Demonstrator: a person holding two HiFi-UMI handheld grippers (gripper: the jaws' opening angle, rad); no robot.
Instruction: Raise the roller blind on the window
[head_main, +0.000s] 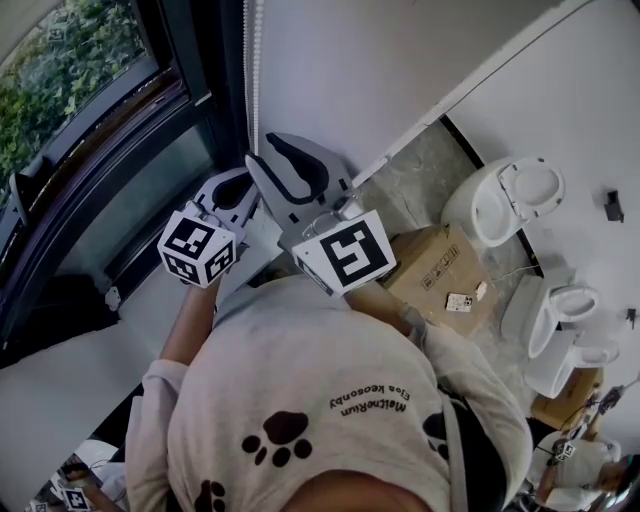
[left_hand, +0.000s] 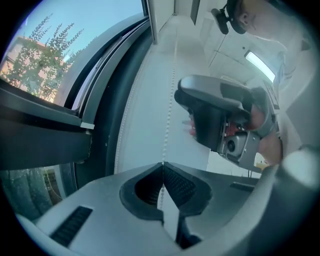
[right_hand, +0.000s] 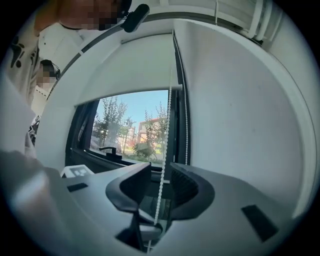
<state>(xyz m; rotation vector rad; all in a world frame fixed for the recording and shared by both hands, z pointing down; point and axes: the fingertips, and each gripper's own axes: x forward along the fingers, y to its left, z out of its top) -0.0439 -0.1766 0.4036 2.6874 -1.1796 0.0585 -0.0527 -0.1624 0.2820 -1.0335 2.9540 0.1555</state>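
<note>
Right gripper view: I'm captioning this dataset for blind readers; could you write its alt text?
The right gripper holds its jaws open either side of a hanging bead chain, not pressing it. Beyond, a white roller blind covers the top of a window showing trees and sky, with a white wall at right.

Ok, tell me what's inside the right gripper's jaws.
The bead chain hangs between the right gripper's open jaws, with neither pad pressing it. The window shows behind. The chain's lower end is covered by the gripper's body.
</note>
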